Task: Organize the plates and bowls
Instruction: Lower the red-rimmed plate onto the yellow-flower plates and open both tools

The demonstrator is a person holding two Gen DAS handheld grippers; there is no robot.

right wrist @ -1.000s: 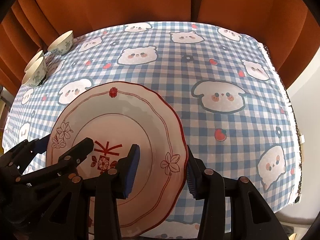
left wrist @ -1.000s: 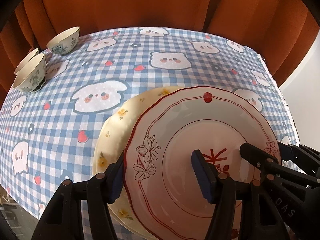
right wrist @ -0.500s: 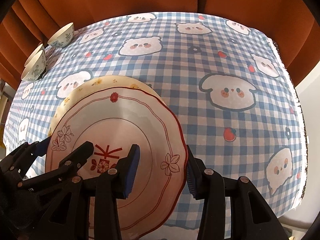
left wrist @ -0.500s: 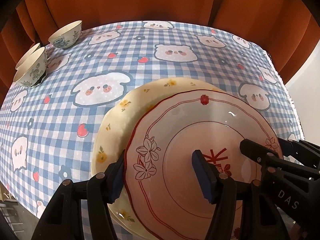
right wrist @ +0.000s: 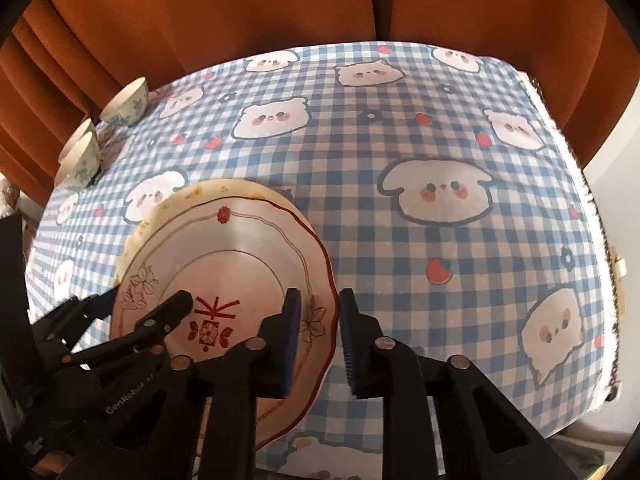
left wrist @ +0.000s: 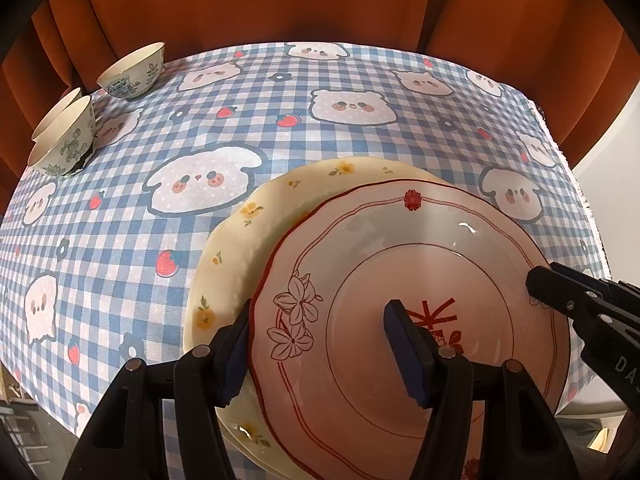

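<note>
Left tool (left wrist: 320, 344) and right tool (right wrist: 318, 334), each spread astride opposite rims of the red-trimmed plate (left wrist: 420, 300), steady it for stacking over the yellow plate (left wrist: 256, 224)

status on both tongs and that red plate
Left tongs, right tongs astride red plate rim, open. Plate over yellow plate. Bowls far left, clear.

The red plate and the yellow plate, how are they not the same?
The red plate has a thin red rim line and red outline flowers; the yellow plate is creamy with small yellow flowers. The red plate sits on top, off to one side; the yellow plate lies underneath on the tablecloth. Both grippers, left gripper and right gripper, straddle the red plate's rim; neither holds the yellow plate. Both plates are round with wavy edges.
</note>
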